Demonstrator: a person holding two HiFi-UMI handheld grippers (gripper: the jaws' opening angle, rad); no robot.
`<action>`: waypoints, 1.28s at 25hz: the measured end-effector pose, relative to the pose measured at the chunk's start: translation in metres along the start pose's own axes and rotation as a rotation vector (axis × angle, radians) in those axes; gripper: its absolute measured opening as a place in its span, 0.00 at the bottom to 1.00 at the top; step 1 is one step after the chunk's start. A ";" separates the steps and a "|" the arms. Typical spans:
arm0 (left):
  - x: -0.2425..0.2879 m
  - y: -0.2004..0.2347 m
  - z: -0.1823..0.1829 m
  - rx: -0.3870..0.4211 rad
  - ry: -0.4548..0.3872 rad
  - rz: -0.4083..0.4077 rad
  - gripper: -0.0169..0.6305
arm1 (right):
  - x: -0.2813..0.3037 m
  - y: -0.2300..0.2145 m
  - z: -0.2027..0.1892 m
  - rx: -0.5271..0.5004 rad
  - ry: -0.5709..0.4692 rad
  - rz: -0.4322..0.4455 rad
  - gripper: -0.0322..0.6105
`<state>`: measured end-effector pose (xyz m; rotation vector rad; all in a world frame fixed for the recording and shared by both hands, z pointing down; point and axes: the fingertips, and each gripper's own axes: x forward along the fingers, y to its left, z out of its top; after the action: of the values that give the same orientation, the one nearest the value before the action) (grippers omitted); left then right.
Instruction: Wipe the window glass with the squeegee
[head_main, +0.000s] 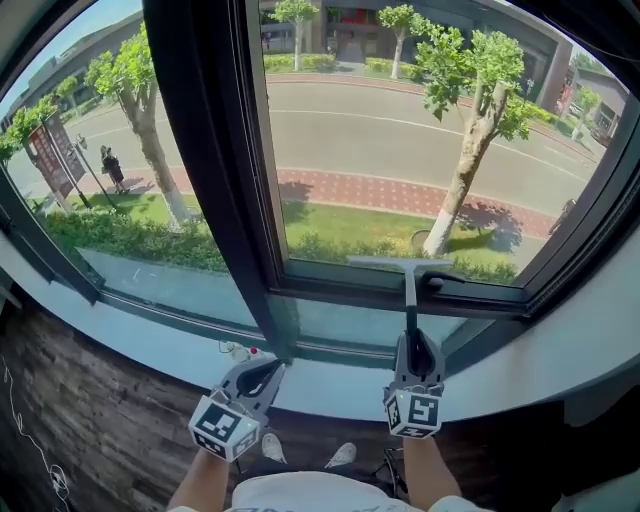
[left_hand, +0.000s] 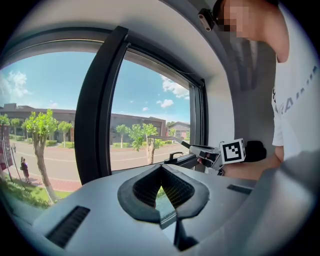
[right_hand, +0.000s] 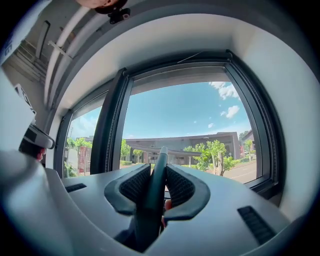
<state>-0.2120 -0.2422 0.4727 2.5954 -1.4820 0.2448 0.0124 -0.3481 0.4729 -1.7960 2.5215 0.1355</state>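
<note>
The squeegee (head_main: 409, 300) stands upright against the lower part of the right window pane (head_main: 400, 130), its pale blade (head_main: 400, 263) lying level just above the bottom frame. My right gripper (head_main: 411, 342) is shut on its dark handle (right_hand: 156, 192), below the blade. In the right gripper view the handle runs up between the pads toward the glass. My left gripper (head_main: 266, 370) hangs over the sill at the foot of the central mullion (head_main: 200, 150). Its pads (left_hand: 145, 187) meet at the tips with nothing between them. The left gripper view shows the right gripper (left_hand: 209, 156) and squeegee (left_hand: 167, 138) off to its right.
A dark latch handle (head_main: 446, 278) sits on the bottom frame just right of the blade. The white sill (head_main: 330, 388) curves below the panes, with a small white and red object (head_main: 240, 350) on it. Dark wood floor (head_main: 80, 400) lies beneath. A person's torso (left_hand: 295, 115) is close on the right.
</note>
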 end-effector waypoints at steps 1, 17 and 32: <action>-0.002 0.004 -0.001 0.005 0.000 0.004 0.05 | -0.001 0.002 0.005 0.004 -0.012 0.003 0.21; -0.105 0.151 -0.007 0.106 -0.020 -0.113 0.05 | 0.071 0.128 0.238 -0.063 -0.420 -0.130 0.21; -0.125 0.149 -0.022 0.058 -0.011 -0.189 0.05 | 0.170 0.147 0.397 -0.142 -0.494 -0.155 0.21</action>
<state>-0.4048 -0.2080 0.4745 2.7646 -1.2387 0.2548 -0.1882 -0.4225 0.0697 -1.7271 2.0653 0.6745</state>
